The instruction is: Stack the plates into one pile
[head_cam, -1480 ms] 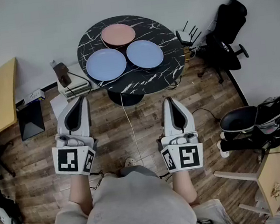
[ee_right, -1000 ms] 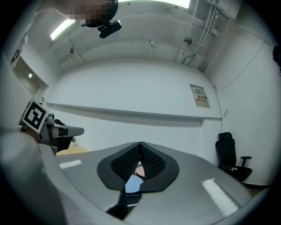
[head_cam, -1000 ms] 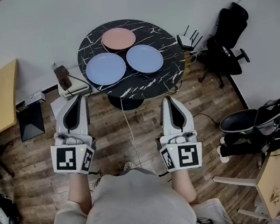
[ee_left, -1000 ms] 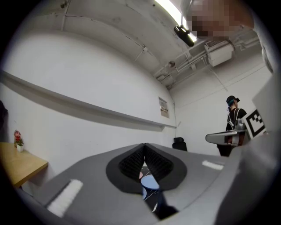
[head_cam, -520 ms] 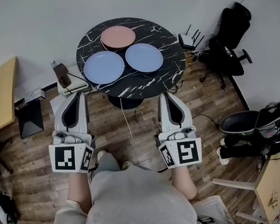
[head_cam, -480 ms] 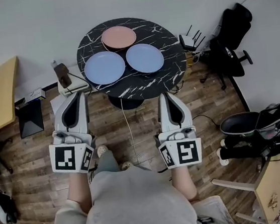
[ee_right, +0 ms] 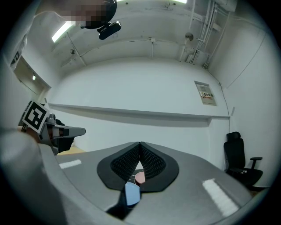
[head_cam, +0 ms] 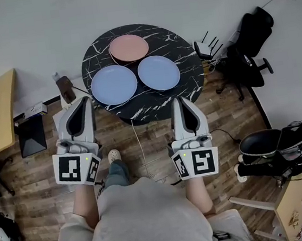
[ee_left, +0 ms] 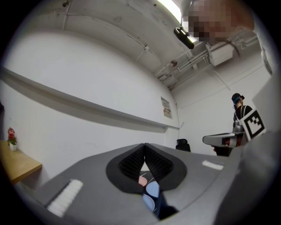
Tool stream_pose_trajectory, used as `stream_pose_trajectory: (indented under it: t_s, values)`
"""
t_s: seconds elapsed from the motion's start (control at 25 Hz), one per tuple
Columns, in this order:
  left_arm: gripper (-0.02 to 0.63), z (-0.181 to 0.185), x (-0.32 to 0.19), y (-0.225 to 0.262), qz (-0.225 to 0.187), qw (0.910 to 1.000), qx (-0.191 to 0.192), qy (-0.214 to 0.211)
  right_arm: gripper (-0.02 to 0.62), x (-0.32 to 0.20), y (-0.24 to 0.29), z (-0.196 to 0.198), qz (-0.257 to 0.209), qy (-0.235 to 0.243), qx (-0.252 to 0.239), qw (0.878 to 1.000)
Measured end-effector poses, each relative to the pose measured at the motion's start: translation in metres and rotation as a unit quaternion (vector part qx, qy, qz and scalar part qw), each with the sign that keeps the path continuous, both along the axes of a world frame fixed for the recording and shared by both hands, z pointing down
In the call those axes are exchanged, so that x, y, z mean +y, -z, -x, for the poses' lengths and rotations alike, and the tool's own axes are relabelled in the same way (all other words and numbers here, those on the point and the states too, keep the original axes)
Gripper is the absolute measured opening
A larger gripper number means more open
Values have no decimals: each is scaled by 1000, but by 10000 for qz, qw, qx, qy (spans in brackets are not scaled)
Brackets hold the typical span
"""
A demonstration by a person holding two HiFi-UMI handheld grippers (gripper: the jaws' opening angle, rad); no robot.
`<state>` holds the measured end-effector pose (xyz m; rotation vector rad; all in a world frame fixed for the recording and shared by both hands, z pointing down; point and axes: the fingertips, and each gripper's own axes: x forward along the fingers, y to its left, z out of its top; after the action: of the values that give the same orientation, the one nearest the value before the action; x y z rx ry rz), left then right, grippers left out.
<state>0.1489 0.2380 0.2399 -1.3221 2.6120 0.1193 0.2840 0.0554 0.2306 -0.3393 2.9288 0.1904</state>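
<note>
- Round black marble table: carries all three plates, laid out singly in a triangle. No pile started, so I'd say the task is at its approach step.
- Left blue plate: near-left of the tabletop, flat, just beside its blue twin.
- Right blue plate: near-right of the tabletop, flat.
- Pink plate: far side, sitting between and behind the two blue ones. Rims are close; can't tell if any touch.
- Left gripper: jaws fully together, nothing in them. Held over the wood floor at the table's left edge, pointing roughly level at the tabletop.
- Right gripper: jaws also pressed together and empty, tips at the table's near rim, not touching a plate.
- Key relation: every plate lies ahead of the fingertips. Left blue plate is ahead and slightly right of the left gripper, so that hand is nearer to it. Right blue plate is ahead and slightly left of the right gripper.
- Plates are round, so no long axis to align to; any near rim works.
- Judgement: the jaws must open before either rim can be taken.
</note>
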Motion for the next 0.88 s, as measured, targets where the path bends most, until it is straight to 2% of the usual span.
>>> stream_pose_trajectory:
  t_s: [0.48, 0.88]
  values:
    - [60, 122, -49, 11, 33, 9992, 34, -399, 3, -36, 11, 114, 18, -297, 23, 9996]
    - [60, 213, -65, 17, 42, 9980, -45, -629, 3, -47, 16, 199, 34, -534, -65, 9985]
